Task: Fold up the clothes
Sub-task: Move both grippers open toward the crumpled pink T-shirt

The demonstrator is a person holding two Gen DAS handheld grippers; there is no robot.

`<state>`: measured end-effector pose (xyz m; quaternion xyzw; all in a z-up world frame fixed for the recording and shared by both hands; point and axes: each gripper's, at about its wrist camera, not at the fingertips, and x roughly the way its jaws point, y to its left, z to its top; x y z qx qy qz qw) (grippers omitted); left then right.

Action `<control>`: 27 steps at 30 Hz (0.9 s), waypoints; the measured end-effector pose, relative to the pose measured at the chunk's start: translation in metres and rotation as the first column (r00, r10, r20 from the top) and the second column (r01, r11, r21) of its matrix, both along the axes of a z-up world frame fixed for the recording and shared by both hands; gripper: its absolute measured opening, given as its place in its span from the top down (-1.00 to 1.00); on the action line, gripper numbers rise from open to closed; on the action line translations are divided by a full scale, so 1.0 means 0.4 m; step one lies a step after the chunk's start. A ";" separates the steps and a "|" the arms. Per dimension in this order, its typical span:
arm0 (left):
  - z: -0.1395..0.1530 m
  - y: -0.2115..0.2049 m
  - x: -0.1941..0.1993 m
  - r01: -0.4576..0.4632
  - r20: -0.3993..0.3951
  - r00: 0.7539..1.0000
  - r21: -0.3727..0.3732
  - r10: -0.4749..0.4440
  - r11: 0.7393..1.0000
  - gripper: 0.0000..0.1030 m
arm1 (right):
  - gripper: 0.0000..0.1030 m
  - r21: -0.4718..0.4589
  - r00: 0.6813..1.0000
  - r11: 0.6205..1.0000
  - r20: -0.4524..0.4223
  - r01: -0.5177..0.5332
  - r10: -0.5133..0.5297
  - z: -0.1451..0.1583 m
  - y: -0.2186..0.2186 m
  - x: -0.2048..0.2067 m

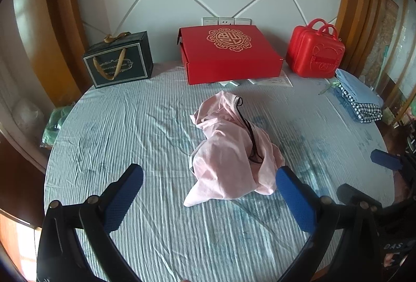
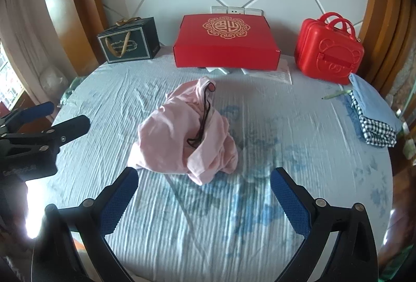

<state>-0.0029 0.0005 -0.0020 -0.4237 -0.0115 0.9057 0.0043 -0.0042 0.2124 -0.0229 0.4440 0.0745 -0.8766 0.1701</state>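
A crumpled pink garment (image 1: 228, 154) with a dark cord lies in a heap in the middle of the round table covered by a light blue striped cloth (image 1: 130, 131). It also shows in the right wrist view (image 2: 182, 136). My left gripper (image 1: 209, 178) is open and empty, hovering just in front of the heap's near edge. My right gripper (image 2: 204, 178) is open and empty, close to the heap's near edge. The right gripper also shows at the right edge of the left wrist view (image 1: 364, 178), and the left gripper shows at the left of the right wrist view (image 2: 67, 115).
At the back stand a dark gift bag (image 1: 119, 59), a red flat box (image 1: 228, 53) and a red small case (image 1: 316, 50). Folded blue and checked clothes (image 1: 361, 100) lie at the table's right edge. A green bundle (image 1: 54, 123) sits off the left edge.
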 end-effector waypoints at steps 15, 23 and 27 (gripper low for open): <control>-0.040 0.023 -0.032 -0.015 0.055 0.998 -0.025 0.017 1.000 -1.00 | -1.00 -0.019 1.000 1.000 0.005 0.024 -0.023 -0.014 0.002 -0.022; -0.056 0.018 -0.052 -0.024 0.086 0.996 -0.024 0.026 0.999 -1.00 | -1.00 -0.017 1.000 1.000 0.022 0.022 -0.022 -0.020 -0.005 -0.045; -0.063 0.015 -0.059 -0.026 0.096 0.995 -0.022 0.028 0.999 -1.00 | -1.00 -0.016 0.999 1.000 0.032 0.021 -0.021 -0.021 -0.009 -0.058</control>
